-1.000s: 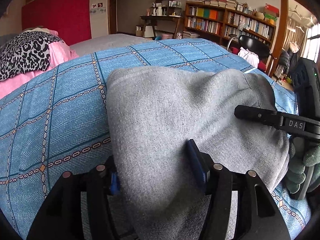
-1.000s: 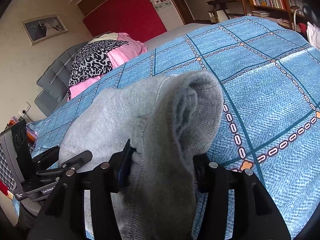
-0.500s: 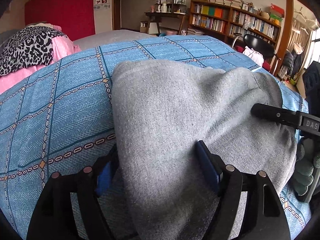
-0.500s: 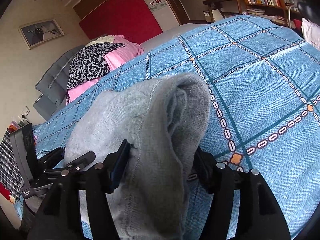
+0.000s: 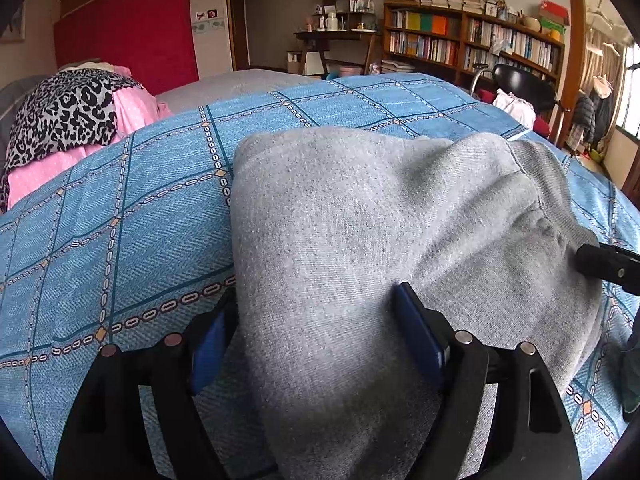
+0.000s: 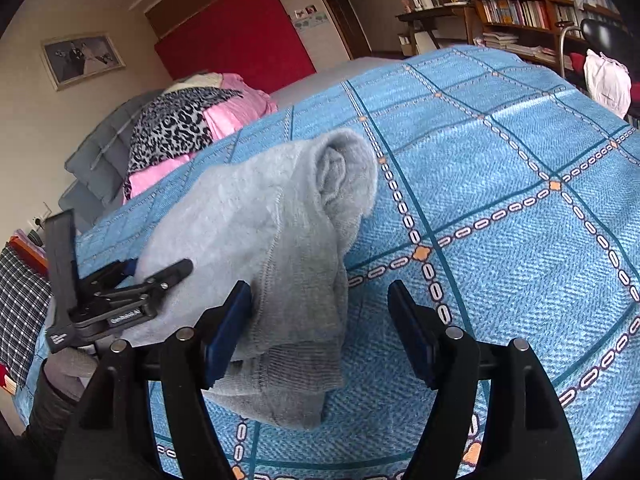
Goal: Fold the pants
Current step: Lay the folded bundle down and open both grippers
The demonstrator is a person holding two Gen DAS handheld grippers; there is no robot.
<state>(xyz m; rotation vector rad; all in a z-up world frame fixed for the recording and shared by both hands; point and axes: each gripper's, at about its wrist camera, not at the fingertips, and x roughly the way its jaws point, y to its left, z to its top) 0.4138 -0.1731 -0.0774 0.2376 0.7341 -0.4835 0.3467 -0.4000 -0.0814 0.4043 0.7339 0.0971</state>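
The folded grey fleece pants point(image 6: 276, 240) lie bundled on the blue patterned bedspread point(image 6: 500, 208). The right gripper point(image 6: 320, 332) has just spread wide, letting go; the left gripper point(image 5: 308, 340) straddles the fabric, grip uncertain. Folding looks nearly finished.

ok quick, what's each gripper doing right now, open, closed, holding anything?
Left gripper: tongs spread around the grey pants; whether they pinch cannot be told.
Right gripper: open, holding nothing.
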